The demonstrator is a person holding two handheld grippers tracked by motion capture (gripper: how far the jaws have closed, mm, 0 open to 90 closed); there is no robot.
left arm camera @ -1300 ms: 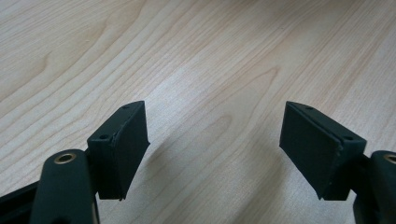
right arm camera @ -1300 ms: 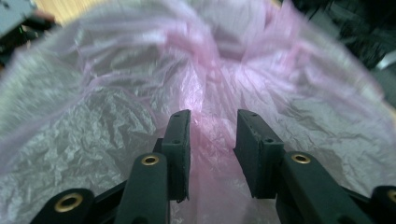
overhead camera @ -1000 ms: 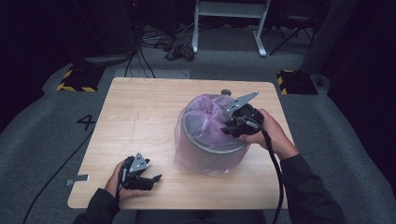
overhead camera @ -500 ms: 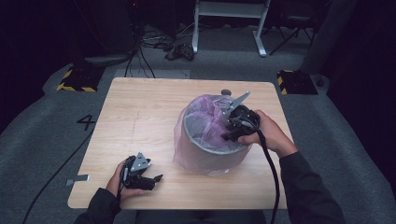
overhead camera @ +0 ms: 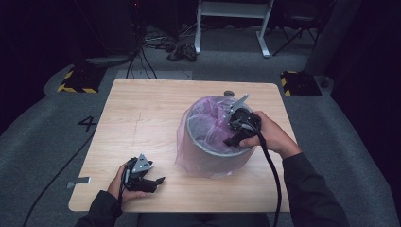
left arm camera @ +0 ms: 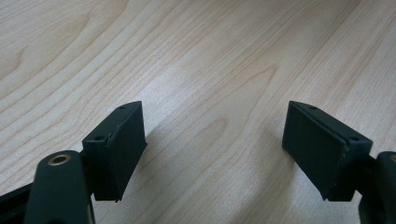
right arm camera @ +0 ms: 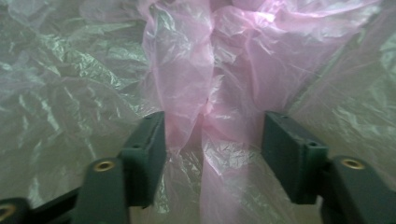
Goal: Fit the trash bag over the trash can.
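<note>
Left gripper [overhead camera: 158, 180] low at lower left, fingers [left arm camera: 119, 149] spread over bare wooden surface [overhead camera: 142, 109], right gripper [right arm camera: 212, 154] right of centre inside the bin [overhead camera: 208, 153], fingers just been opening, pink bag [right arm camera: 196, 84] fold loose between them

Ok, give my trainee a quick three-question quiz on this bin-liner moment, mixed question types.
1. True or false: the left gripper holds the thin pink plastic liner bag.
2. Where does the right gripper work? A) inside the round grey metal bin B) on the light wooden table C) above the floor
3. What lies between the right gripper's jaws?

Key:
1. False; it rests open on the table, nothing between its jaws.
2. A
3. A gathered fold of the pink liner; the jaws have just been opening and the pads stand apart from most of it.
</note>
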